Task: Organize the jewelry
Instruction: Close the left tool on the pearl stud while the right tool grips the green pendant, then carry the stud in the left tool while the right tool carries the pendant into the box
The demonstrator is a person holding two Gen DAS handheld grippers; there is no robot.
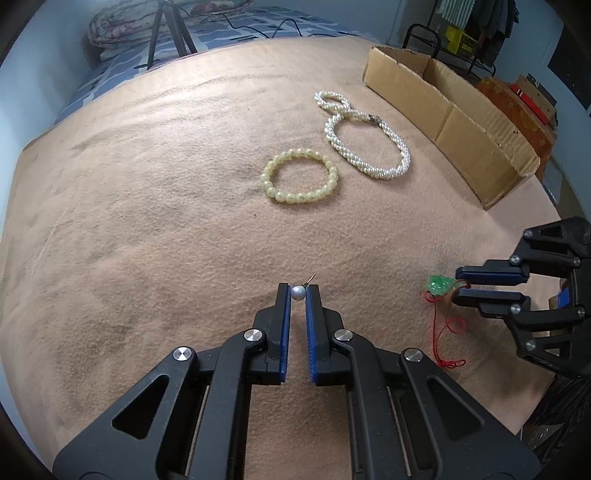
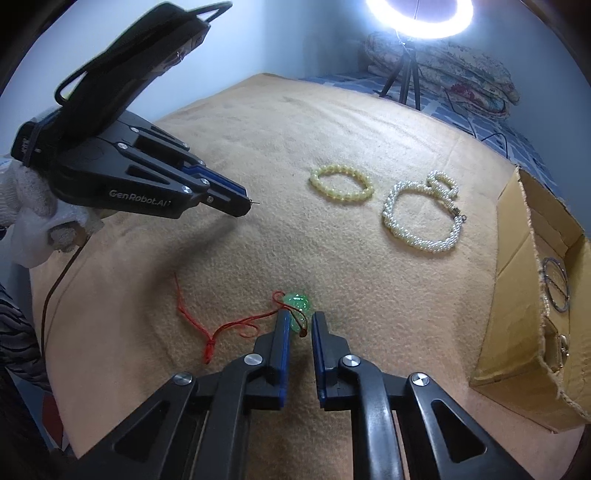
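Note:
My left gripper (image 1: 298,290) is shut on a small pearl stud earring (image 1: 298,292), whose pin sticks out past the tips, just above the peach blanket (image 1: 147,221). In the right wrist view the left gripper (image 2: 246,208) hangs at the left, held by a white-gloved hand (image 2: 26,218). My right gripper (image 2: 301,314) is shut on the near end of a green pendant (image 2: 298,301) lying on the blanket. The pendant's red cord (image 2: 221,328) trails off to the left. The right gripper (image 1: 457,285) and the pendant (image 1: 437,286) also show at the right edge of the left wrist view.
A yellow bead bracelet (image 1: 266,181) (image 2: 320,185) and a twisted white pearl necklace (image 1: 369,170) (image 2: 421,245) lie further out. A cardboard box (image 1: 443,110) (image 2: 517,295) at the right edge holds a metal bangle (image 2: 556,290). A ring light (image 2: 419,18) on a tripod stands behind.

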